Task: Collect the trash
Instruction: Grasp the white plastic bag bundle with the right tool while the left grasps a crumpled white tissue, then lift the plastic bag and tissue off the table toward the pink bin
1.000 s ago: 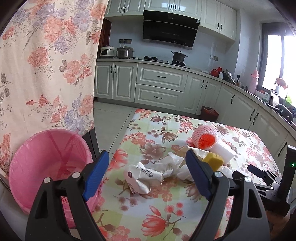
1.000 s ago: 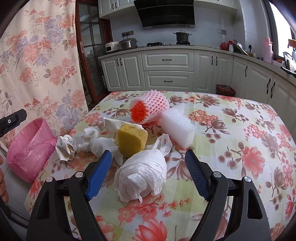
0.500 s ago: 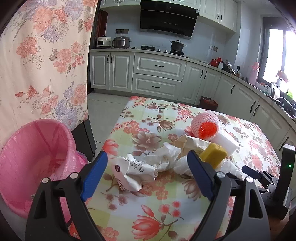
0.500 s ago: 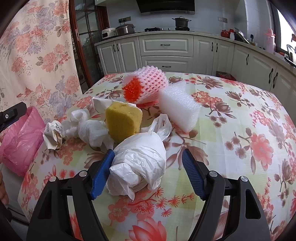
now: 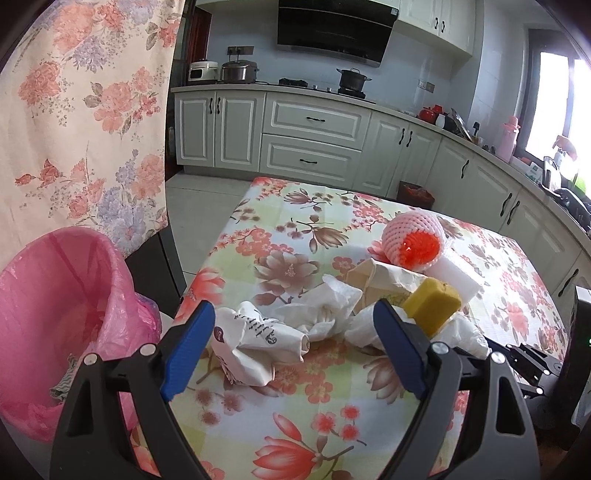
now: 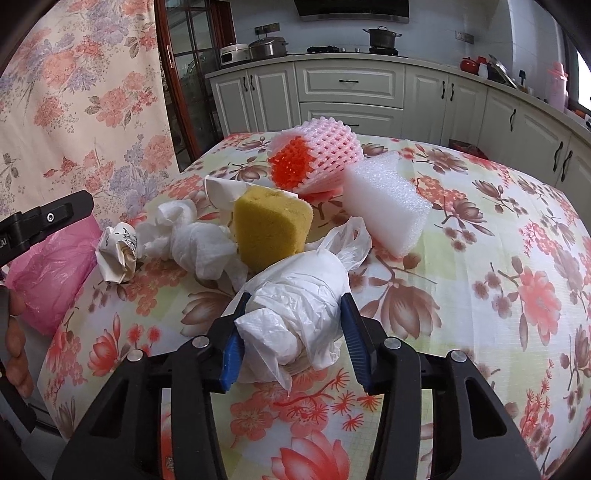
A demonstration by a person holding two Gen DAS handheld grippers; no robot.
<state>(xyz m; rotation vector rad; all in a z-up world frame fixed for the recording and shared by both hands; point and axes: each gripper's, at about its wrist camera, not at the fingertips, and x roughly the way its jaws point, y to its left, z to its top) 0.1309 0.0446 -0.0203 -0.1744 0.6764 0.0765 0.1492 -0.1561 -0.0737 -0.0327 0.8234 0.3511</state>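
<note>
This is a kitchen in a home. White cupboards [image 5: 314,136] with dark handles run along the wall. A black pot [image 5: 352,78] sits on the stove under a big black hood [image 5: 334,31]. A rice cooker [image 5: 239,71] stands on the counter. A table [image 5: 288,236] has a flowery cloth.

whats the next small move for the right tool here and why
Probably finish the squeeze, then lift. The right tool is closing with the white plastic bag bundle between its blue pads, which already touch the bundle's sides, but it rests on the table. The pink bin waits off the left edge.
</note>
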